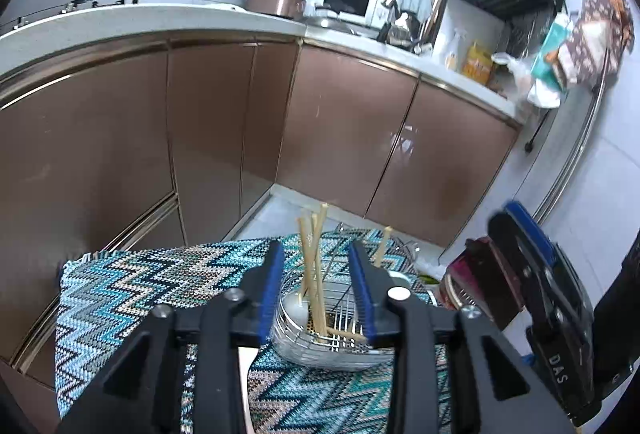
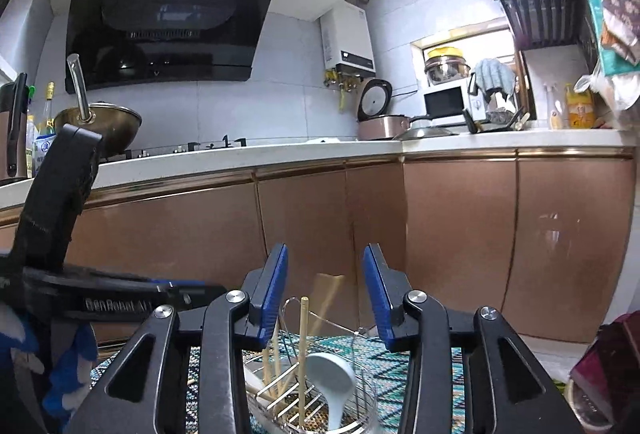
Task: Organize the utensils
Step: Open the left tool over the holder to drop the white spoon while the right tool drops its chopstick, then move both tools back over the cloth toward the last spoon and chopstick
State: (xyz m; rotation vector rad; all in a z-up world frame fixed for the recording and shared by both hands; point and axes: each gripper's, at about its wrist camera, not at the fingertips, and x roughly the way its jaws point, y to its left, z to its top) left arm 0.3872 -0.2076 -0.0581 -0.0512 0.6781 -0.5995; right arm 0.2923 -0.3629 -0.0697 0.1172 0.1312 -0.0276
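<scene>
1. In the left wrist view, the left gripper is seen parted above the wire basket, chopsticks standing inside.
2. Only the right wrist view shows a white spoon in the basket; the right gripper is parted, empty.

My left gripper points down and forward, and its two blue pads stand apart with nothing squeezed between them. My right gripper points almost flat ahead, and its blue pads are apart too, pressing on nothing. In the left camera I see my right gripper off to the right side, and in the right camera I see my left one on the left, with my blue and white glove under it.
</scene>
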